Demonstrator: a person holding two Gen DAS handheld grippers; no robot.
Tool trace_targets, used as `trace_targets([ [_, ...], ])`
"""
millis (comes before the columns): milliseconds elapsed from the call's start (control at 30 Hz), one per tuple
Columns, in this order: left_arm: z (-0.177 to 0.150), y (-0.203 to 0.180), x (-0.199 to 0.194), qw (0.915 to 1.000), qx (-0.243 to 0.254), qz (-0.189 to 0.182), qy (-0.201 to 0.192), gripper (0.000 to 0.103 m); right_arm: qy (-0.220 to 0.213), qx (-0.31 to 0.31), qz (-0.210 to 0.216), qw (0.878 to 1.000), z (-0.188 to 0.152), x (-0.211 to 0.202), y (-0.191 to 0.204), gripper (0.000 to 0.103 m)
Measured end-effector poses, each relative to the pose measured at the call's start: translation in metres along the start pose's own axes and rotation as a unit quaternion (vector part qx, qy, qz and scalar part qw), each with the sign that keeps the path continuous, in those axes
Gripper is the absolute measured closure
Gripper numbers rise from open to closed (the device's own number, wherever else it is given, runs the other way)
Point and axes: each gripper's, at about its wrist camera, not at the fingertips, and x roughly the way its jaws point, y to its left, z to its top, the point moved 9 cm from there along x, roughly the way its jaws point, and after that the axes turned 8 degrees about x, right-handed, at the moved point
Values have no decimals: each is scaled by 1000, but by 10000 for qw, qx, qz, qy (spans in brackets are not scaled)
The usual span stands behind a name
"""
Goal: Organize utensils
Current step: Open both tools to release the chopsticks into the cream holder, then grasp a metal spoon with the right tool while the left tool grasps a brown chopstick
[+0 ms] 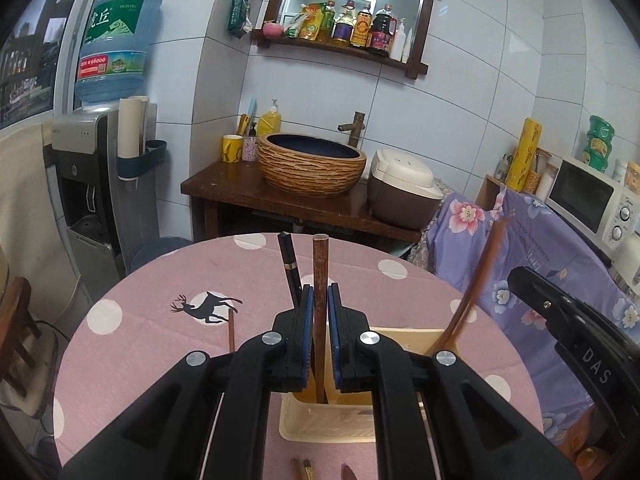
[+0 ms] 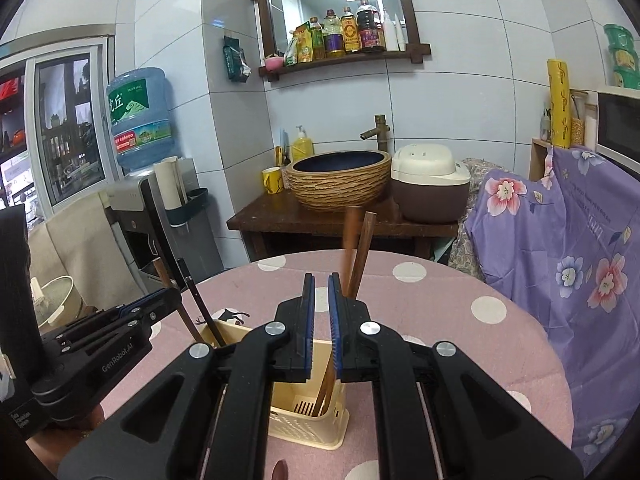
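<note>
A cream plastic utensil holder (image 1: 332, 420) stands on the pink dotted table (image 1: 160, 280). My left gripper (image 1: 320, 296) straddles a brown wooden chopstick (image 1: 320, 264) that stands in the holder; a narrow gap shows beside the stick. A black chopstick (image 1: 289, 264) leans in the holder behind it. Brown chopsticks (image 1: 476, 280) lean in the right compartment. In the right wrist view my right gripper (image 2: 319, 284) is slightly open and empty above the holder (image 2: 308, 412), with two brown chopsticks (image 2: 358, 244) just right of it. The left gripper (image 2: 160, 300) shows at left.
A loose chopstick (image 1: 231, 330) lies on the table at left, and utensil ends (image 1: 304, 470) lie near the front edge. A sink counter (image 1: 280, 196), rice cooker (image 1: 404, 188) and water dispenser (image 1: 92, 184) stand behind. A floral cloth (image 1: 540, 272) is at right.
</note>
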Motion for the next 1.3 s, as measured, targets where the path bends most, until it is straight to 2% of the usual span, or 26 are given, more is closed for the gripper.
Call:
trace_targets([
  [33,-1,-1,-2,10000,4,-28,16,83,-22,-3,13,10000,-1,-2,0,94],
  [67,-3,-2,-6,10000,-7,-63,4,65,-57,-7,15,10000,-3,-5,-1,94],
  [100,-4,-3,-11,9999,-22,-93,-45,55,-75,-13,19,10000,-5,-8,-2,91],
  [133,-6,-3,-15,9999,-28,-106,-100,47,-88,-22,25,10000,-8,-13,-2,84],
  [167,-10,-3,-21,9999,-9,-99,-140,46,-90,-30,22,10000,-11,-16,-3,79],
  [200,-16,-3,-25,9999,42,-98,-105,46,-69,-51,7,10000,-18,-22,-5,65],
  [233,-23,-3,-27,9999,70,-114,-50,45,-31,-68,-4,10000,-24,-25,-6,57],
  [333,-54,2,-34,9997,30,-161,173,41,185,-194,-132,9996,-53,-36,-12,57],
  [467,-108,13,-41,9986,19,-36,526,41,768,-337,-225,9962,-111,-43,-19,57],
  [667,-175,27,-52,9948,-172,102,1003,41,1808,-225,-59,9832,-212,-49,-25,65],
  [833,-197,26,-60,9934,-194,118,1121,41,2210,-83,179,9751,-257,-50,-21,71],
  [1067,-223,19,-60,9905,-199,16,1360,41,2429,9,180,9699,-273,-41,-23,84],
  [1300,-231,16,-58,9895,-171,-2,1434,41,2470,102,203,9687,-276,-38,-25,95],
])
